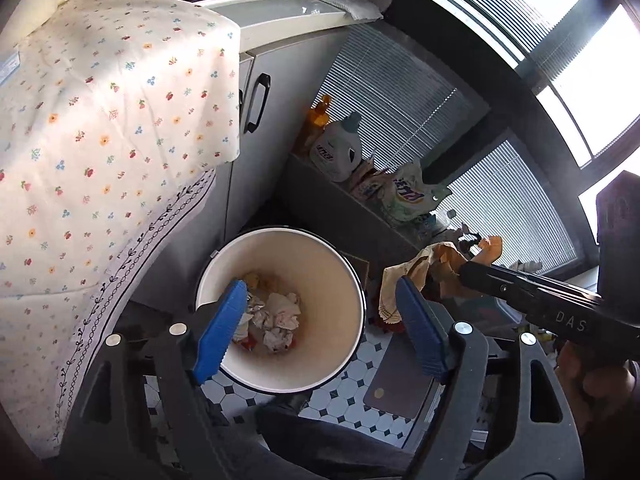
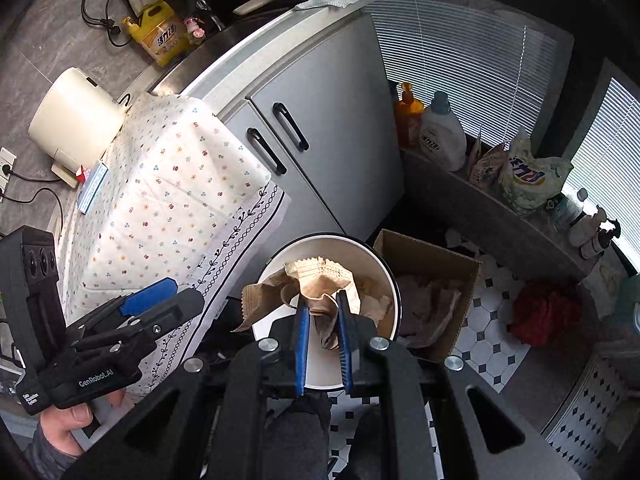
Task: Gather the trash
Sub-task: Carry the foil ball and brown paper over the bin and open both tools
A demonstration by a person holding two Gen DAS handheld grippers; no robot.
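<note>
A round white trash bin (image 1: 280,308) stands on the tiled floor (image 1: 352,396) beside a grey cabinet (image 2: 320,128). Crumpled paper (image 1: 276,316) lies at the bottom of the bin. The left tongs (image 1: 320,320) hang above the bin, spread wide with nothing between their blue pads. The right tongs (image 2: 323,312), also over the bin, are clamped nearly closed on a crumpled brown paper wrapper (image 2: 320,280), which hangs above the bin's opening. A cardboard box (image 2: 432,292) sits just beside the bin, away from the cabinet. A flowered cloth (image 2: 168,192) drapes over the worktop on the bin's other side.
</note>
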